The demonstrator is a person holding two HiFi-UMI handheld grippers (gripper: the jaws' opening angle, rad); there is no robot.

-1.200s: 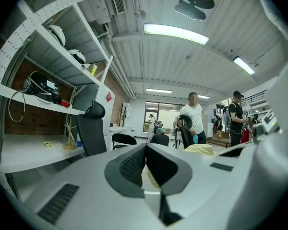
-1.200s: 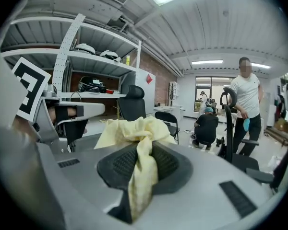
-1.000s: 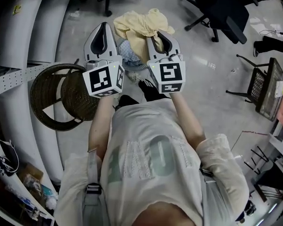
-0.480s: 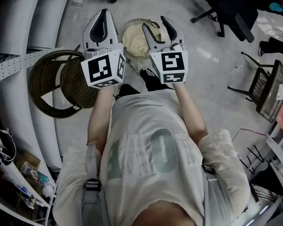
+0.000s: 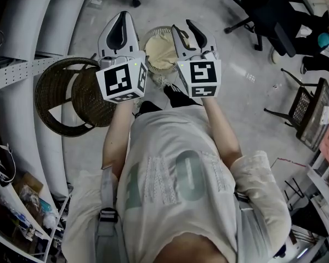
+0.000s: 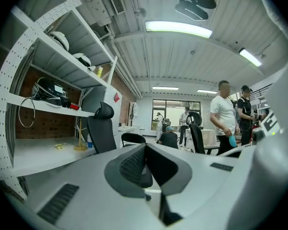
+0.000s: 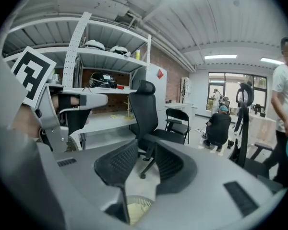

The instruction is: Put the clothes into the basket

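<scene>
A small round woven basket [image 5: 148, 36] stands on the floor just ahead of my feet, and a pale yellow cloth [image 5: 160, 51] lies bunched inside it. My left gripper [image 5: 122, 15] hovers to the left of the basket, shut with nothing in it; in the left gripper view its tips [image 6: 145, 146] meet. My right gripper [image 5: 183, 25] hangs over the basket's right rim. Its jaws are closing, stand apart in the right gripper view [image 7: 146, 145], and have nothing between them. Below them the basket [image 7: 143, 203] and the cloth [image 7: 134, 212] show.
A large dark wicker chair [image 5: 60, 103] sits to the left, beside white shelving [image 5: 22, 75]. Black office chairs [image 5: 268, 10] stand at the far right, one [image 7: 146, 114] straight ahead. People [image 6: 224, 114] stand farther off in the room.
The yellow cloth, spread out beyond the grippers a second ago, now lies inside the basket. The right gripper's jaws have parted and let it go.
</scene>
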